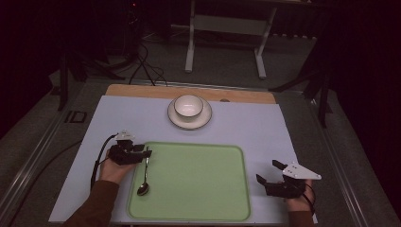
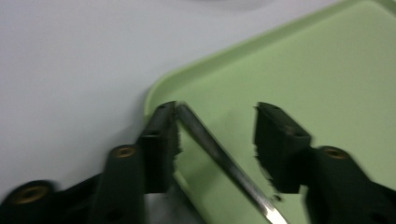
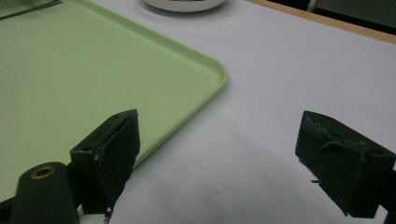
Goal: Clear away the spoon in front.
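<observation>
A metal spoon (image 1: 144,179) lies along the left side of the green tray (image 1: 198,184), bowl end toward the person. My left gripper (image 1: 147,152) is at the tray's left rim, over the handle end. In the left gripper view the spoon handle (image 2: 224,158) runs between the jaws of the left gripper (image 2: 216,121), close against the left pad and well apart from the right one, above the tray (image 2: 303,70). The jaws stand open. My right gripper (image 1: 267,171) rests open on the white table right of the tray, with nothing between the jaws of the right gripper (image 3: 219,126).
A white bowl (image 1: 188,105) sits on a saucer (image 1: 189,123) behind the tray, on the white table cover (image 1: 265,132). A wooden edge (image 1: 142,90) borders the table's far side. The tray's corner (image 3: 205,70) lies just left of the right gripper.
</observation>
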The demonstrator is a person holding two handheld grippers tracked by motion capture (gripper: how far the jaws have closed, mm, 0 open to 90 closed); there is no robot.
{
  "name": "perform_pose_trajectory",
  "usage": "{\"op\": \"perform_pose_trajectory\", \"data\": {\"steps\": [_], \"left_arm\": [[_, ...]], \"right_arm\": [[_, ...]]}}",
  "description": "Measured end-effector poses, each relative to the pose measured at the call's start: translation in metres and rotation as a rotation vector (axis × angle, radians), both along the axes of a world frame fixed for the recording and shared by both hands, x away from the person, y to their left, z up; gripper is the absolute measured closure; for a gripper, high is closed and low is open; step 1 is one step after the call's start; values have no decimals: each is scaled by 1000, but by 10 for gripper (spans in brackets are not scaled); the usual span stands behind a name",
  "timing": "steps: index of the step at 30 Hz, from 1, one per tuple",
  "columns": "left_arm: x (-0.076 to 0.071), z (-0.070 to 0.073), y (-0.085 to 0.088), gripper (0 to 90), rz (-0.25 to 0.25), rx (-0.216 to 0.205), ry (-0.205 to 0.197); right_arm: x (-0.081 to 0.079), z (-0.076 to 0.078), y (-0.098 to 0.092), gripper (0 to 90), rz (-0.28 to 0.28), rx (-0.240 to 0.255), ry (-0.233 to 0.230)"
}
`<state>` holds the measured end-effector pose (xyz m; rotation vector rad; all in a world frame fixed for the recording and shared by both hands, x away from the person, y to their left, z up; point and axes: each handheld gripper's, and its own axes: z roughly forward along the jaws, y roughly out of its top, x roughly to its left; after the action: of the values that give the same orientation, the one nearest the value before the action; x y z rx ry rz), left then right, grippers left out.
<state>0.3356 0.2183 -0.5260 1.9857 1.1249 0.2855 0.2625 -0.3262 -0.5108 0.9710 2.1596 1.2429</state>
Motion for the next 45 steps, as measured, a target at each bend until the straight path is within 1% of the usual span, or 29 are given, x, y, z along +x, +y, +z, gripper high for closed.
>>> {"op": "perform_pose_trajectory", "data": {"steps": [1, 2, 3, 4, 5, 7, 8, 9, 10, 11, 12, 14, 15, 16, 17, 19, 20, 22, 25, 26, 27, 28, 32, 33, 35, 36, 40, 41, 45], "left_arm": [[0, 1, 0, 386, 10, 8, -9], [1, 1, 0, 356, 11, 5, -14], [1, 1, 1, 344, 14, -4, -16], [1, 1, 1, 331, 14, -4, -16], [0, 2, 3, 317, 34, 2, -33], [-1, 6, 6, 314, 54, -10, -57], [-3, 8, 9, 305, 67, -8, -75], [-3, 8, 9, 304, 67, -8, -75], [-6, 13, 12, 303, 98, -14, -112], [-6, 13, 12, 301, 98, -14, -112], [-10, 18, 17, 301, 125, -15, -151], [-15, 24, 21, 301, 152, -13, -192], [-15, 24, 21, 301, 152, -13, -192], [-20, 29, 24, 301, 169, -15, -227], [-23, 31, 26, 302, 180, -12, -245], [-27, 35, 30, 302, 193, -20, -262], [-27, 35, 30, 304, 193, -20, -262], [-34, 40, 35, 310, 203, -35, -286], [-37, 42, 36, 319, 207, -40, -294], [-44, 45, 41, 325, 213, -47, -311], [-46, 46, 42, 328, 215, -47, -316], [-49, 47, 43, 329, 213, -45, -324], [-60, 49, 47, 327, 225, -14, -346], [-60, 49, 47, 327, 225, -14, -346], [-69, 50, 53, 327, 244, -15, -359], [-69, 50, 53, 327, 244, -15, -359], [-80, 49, 64, 325, 284, -13, -359], [-86, 47, 69, 325, 299, -17, -353], [-96, 45, 75, 320, 315, -13, -348]], "right_arm": [[0, 0, 0, 136, 0, -1, 0], [0, 0, 0, 136, 0, -1, 0], [0, 0, 0, 136, 0, -1, 0], [0, 0, 0, 136, 2, -1, 0], [0, 0, 0, 136, 3, -1, 0], [1, 0, 0, 136, 3, -1, -1], [1, 0, 0, 136, 3, -1, 0], [1, 0, 0, 136, 3, -1, 0], [1, 0, 0, 136, 3, -2, 0], [1, 0, 0, 136, 3, -2, 0], [1, 0, 0, 136, 3, -2, 1], [1, 0, 0, 136, 3, -3, 2], [1, 0, 0, 137, 3, -4, 1], [1, 0, 0, 136, 3, -3, 1], [1, 0, 0, 136, 3, -3, 0], [1, 0, 0, 137, 2, -2, -2], [1, 0, 0, 137, 2, -2, -2], [1, 0, 0, 136, 3, 1, -5], [1, 1, -1, 137, 2, 0, -7], [1, 1, -1, 136, -2, 7, -12], [1, 2, -1, 136, -3, 9, -15], [1, 2, -1, 137, -2, 9, -18], [0, 3, -2, 136, -8, 18, -24], [0, 3, -3, 136, -7, 18, -29], [0, 3, -3, 136, -7, 20, -32], [0, 3, -3, 136, -7, 20, -32], [-1, 5, -4, 136, -15, 30, -42], [-1, 5, -5, 136, -18, 33, -48], [-2, 7, -5, 137, -19, 41, -64]]}}
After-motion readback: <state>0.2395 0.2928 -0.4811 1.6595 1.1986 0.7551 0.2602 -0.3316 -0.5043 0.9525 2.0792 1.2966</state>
